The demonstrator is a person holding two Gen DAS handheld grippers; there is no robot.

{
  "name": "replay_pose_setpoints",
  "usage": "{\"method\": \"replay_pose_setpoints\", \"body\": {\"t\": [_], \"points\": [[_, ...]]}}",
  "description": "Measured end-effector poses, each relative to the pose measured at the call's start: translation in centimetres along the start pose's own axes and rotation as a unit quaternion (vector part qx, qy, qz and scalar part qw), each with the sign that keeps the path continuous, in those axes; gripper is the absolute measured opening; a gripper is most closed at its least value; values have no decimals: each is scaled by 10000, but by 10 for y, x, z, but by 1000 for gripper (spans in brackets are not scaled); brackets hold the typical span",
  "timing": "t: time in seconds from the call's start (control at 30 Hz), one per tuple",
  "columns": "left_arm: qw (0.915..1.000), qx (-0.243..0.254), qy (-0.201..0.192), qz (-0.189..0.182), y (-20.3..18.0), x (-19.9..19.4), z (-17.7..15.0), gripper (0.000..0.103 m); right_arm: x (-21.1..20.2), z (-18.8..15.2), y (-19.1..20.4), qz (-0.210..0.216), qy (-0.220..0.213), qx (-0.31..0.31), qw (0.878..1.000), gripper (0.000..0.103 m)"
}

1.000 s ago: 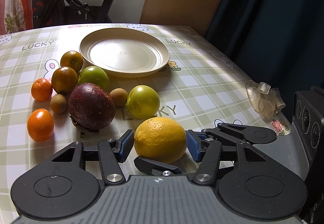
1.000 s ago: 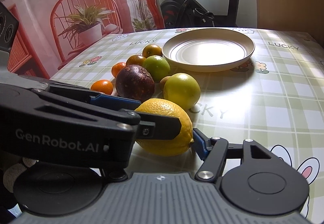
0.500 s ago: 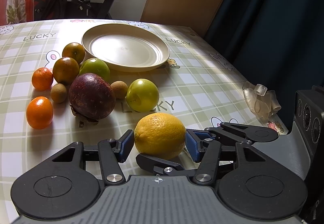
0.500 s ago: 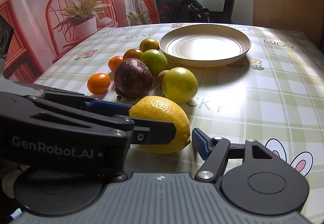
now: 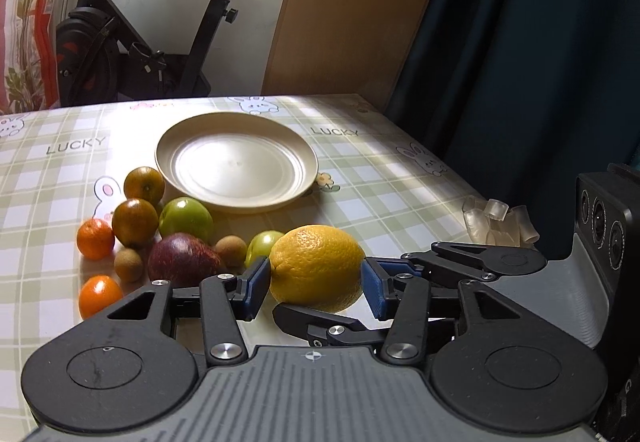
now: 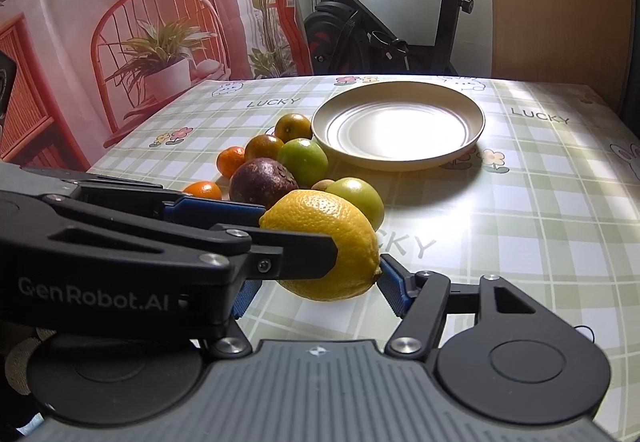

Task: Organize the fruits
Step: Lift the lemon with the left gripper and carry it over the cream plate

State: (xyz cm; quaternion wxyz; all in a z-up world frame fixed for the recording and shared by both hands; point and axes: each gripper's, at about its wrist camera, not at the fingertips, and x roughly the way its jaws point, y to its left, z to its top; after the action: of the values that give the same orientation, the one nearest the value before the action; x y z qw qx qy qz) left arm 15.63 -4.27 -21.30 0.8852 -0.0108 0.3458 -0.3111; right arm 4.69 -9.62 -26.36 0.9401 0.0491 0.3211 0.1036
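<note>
A yellow lemon [image 5: 316, 270] hangs just above the checked tablecloth [image 5: 400, 194] between the blue pads of my left gripper [image 5: 316, 276]. Its jaws are closing, and both pads press on the fruit. My right gripper [image 6: 316, 284] reaches in from the side, its jaws closing too. Its right pad touches the lemon's tip, and its other finger runs under the left gripper, mostly hidden. Behind the lemon lies a pile of fruit: a purple fruit [image 5: 182, 258], green apples [image 5: 186, 220], oranges [image 5: 95, 238] and small brown fruits. An empty cream plate [image 5: 240, 204] sits farther back.
Clear plastic caps [image 5: 496, 222] lie near the table's right edge. A dark curtain [image 5: 540, 42] hangs to the right. An exercise bike [image 5: 132, 54] stands past the far edge. Bare cloth shows right of the plate.
The left gripper's jaws have narrowed onto the lemon and lifted it off the cloth. The right gripper's right pad drew away slightly, then came back against the lemon's tip.
</note>
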Motion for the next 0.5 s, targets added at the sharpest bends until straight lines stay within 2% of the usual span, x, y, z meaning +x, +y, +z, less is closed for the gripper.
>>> {"method": "replay_pose_setpoints", "body": {"t": [0.27,0.5], "points": [[9978,166,-639,39,6,-25,61,52,-16,67,2,111,-414,-132,9990,65],[9963,299,-780,206,11,-23,88,52,-12,109,11,109,-693,-501,9963,65]]}}
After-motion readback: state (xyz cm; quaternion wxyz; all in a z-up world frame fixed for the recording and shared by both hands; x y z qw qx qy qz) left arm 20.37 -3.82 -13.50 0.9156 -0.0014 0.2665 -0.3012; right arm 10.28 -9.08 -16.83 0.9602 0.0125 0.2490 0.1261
